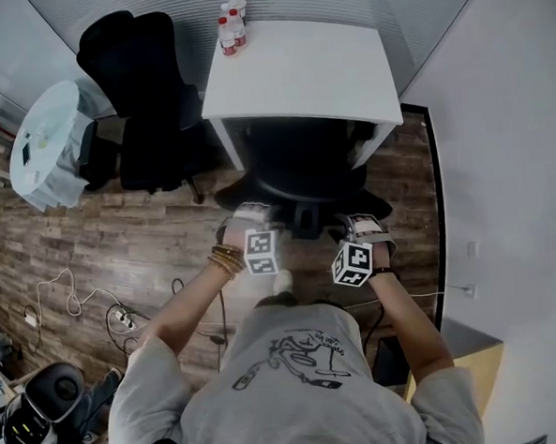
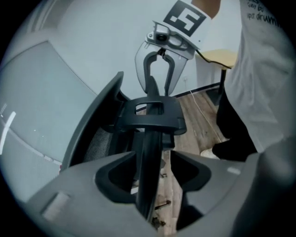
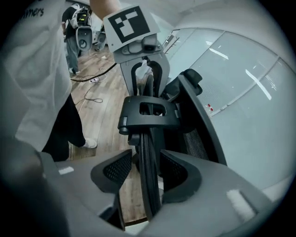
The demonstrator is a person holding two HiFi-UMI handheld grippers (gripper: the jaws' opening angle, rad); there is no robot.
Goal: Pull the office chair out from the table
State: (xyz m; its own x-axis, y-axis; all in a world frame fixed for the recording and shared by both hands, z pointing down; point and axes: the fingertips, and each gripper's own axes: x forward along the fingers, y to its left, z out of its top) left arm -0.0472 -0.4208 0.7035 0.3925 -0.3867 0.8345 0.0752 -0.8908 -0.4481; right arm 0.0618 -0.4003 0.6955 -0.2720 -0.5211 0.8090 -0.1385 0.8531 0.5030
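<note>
Now both tools stand wide: left gripper point(image 2: 149, 173) and right gripper point(image 3: 144, 173) each straddle the office chair point(image 1: 298, 163) backrest rim point(image 2: 149, 152), pads clear of it — chair tucked under the white table point(image 1: 297, 74)

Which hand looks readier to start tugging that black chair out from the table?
Roughly even, perhaps right. The left gripper and right gripper each straddle the backrest rim with open jaws; the right's pads seem closer around it.

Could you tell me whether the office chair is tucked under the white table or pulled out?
Tucked in: the office chair sits partly under the table, at its near edge.
</note>
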